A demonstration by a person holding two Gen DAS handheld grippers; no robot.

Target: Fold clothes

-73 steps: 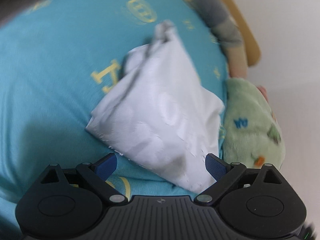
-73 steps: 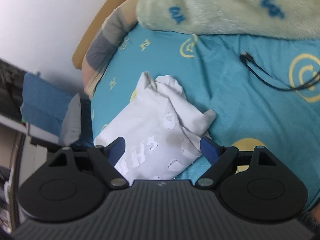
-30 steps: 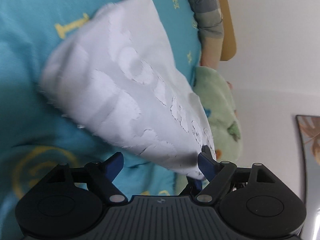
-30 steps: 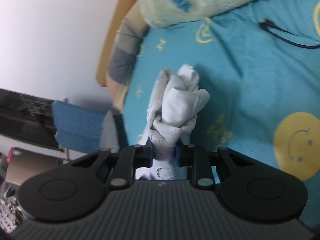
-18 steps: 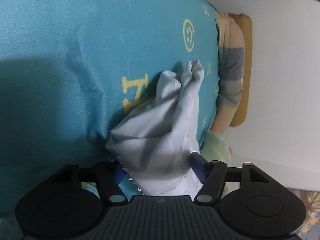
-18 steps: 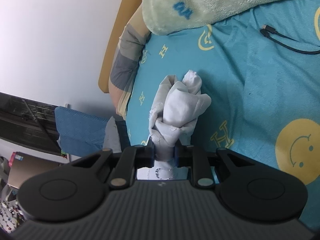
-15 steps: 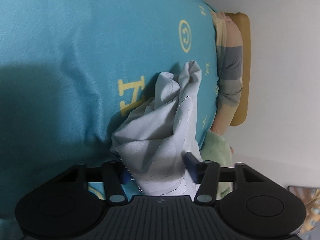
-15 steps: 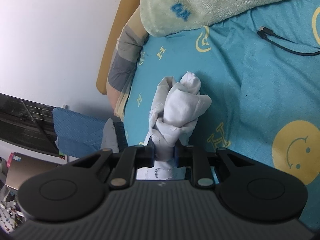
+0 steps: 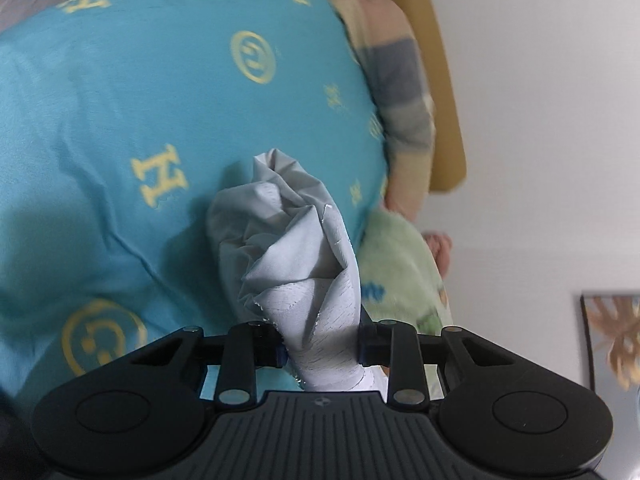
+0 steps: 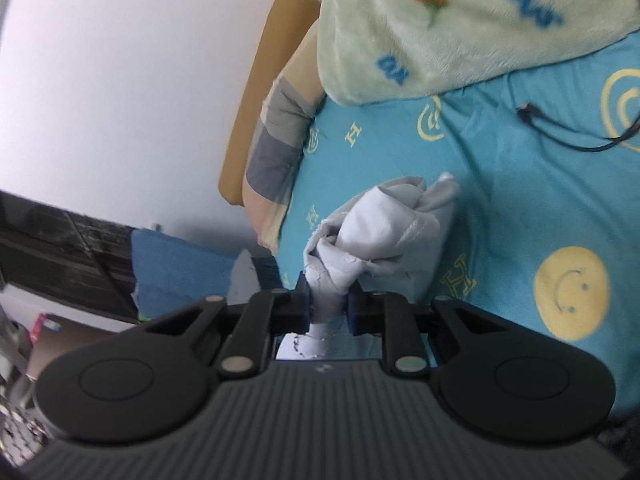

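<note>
Over bedsheet (image 9: 120,120) | left gripper (image 9: 320,350) clamps white garment (image 9: 304,264) | right gripper (image 10: 327,308) pinches it tight

Matt white woven garment (image 9: 304,264), crumpled, smooth teal cotton sheet (image 9: 120,120), fluffy green fleece blanket (image 10: 460,32), ribbed matt black plastic gripper (image 10: 327,309)

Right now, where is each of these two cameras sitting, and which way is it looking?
Left wrist: on the left gripper, looking along its fingers, shut on the white garment above the teal bedsheet.
Right wrist: on the right gripper, also clamping the garment, facing the green blanket and black cable.
Shared: garment, bedsheet, blanket, tan headboard. Neither shows the person's hands.
</note>
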